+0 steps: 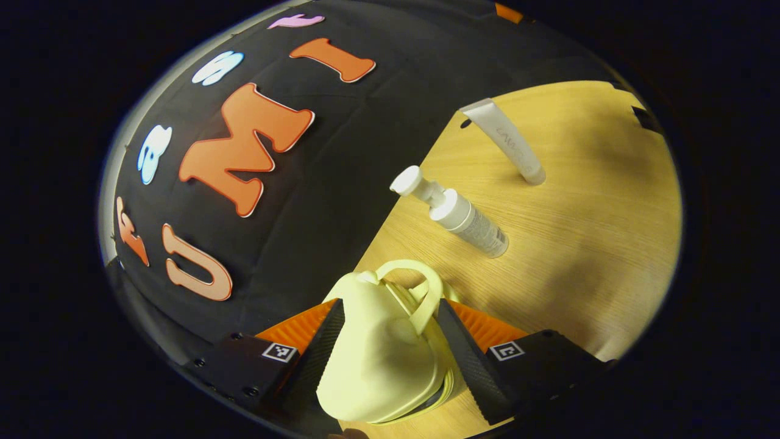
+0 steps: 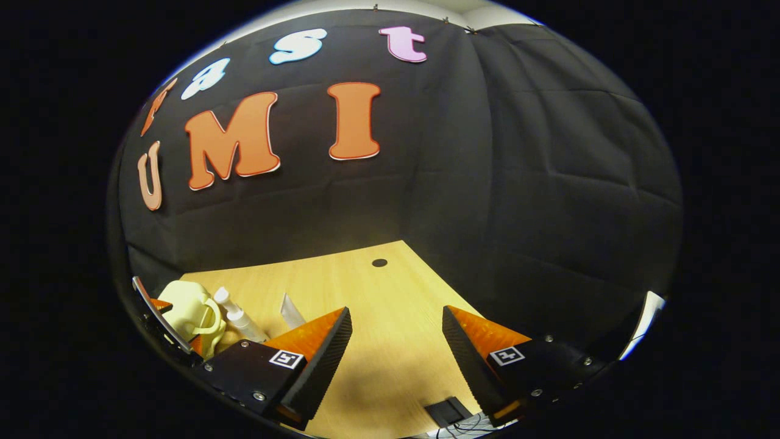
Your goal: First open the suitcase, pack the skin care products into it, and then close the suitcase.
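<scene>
A: Left gripper (image 1: 390, 353)?
B: Jaws clamped on the pale yellow suitcase (image 1: 384, 347), both fingers pressing its sides. Small case, looped handle on top, lid looks closed. It sits on the wooden worktop (image 1: 585, 244) near the edge by the black cloth wall.

A: Skin care products?
B: Two, out on the worktop beyond the suitcase. White pump bottle (image 1: 457, 213) lying on its side, pump head toward the wall. White tube (image 1: 506, 141) farther off, also lying flat. They're apart from each other, neither touching the suitcase.

A: Right gripper (image 2: 396, 347)?
B: Jaws spread wide, nothing between them, over bare worktop. Far left in right gripper view: suitcase, pump bottle, tube bunched together.

A: Anything else?
B: Small dark hole (image 2: 379, 263) in the worktop near the back wall.
</scene>
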Demonstrator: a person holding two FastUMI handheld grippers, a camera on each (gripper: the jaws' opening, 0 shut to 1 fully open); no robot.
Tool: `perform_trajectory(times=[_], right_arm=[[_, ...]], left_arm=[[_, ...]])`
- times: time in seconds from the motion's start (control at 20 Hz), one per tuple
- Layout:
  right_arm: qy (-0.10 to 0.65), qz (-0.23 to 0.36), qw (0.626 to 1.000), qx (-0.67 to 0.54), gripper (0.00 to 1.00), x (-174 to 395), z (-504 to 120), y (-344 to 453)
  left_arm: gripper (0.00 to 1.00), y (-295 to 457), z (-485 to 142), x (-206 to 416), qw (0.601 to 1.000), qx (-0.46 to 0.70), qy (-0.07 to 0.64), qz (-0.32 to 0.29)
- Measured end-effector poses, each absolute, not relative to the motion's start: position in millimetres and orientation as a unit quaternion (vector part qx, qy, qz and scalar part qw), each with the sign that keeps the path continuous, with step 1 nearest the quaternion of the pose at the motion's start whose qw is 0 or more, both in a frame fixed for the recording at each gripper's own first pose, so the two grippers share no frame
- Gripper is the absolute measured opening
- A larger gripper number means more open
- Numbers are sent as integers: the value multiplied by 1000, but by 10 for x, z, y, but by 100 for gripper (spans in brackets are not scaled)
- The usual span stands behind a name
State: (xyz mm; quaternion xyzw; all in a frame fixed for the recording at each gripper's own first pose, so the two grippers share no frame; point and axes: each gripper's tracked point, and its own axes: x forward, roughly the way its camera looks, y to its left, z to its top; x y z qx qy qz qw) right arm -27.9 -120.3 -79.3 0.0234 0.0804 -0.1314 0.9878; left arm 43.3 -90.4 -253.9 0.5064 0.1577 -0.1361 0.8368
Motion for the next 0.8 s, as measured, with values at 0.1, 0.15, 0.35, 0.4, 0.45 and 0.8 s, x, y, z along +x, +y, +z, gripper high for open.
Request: perform_trajectory(times=[0.1, 0.15, 0.35, 0.4, 0.45, 0.8], right_arm=[[84, -139, 986, 26, 95, -269, -812, -1283], [87, -141, 986, 28, 95, -257, -832, -1310], [99, -143, 984, 37, 95, -216, -904, -1336], [101, -142, 984, 40, 95, -214, -924, -1328], [104, -139, 984, 42, 95, -209, -939, -1313], [113, -134, 983, 49, 95, -187, -996, -1304]], left_arm=[[99, -929, -2674, 481, 829, 514, 172, -138], [99, -931, -2722, 516, 826, 516, 178, -139], [99, -924, -2844, 618, 809, 540, 190, -132], [99, -904, -2876, 632, 805, 545, 194, -131], [99, -883, -2895, 639, 803, 547, 199, -132], [64, -1015, -2985, 722, 785, 565, 206, -150]])
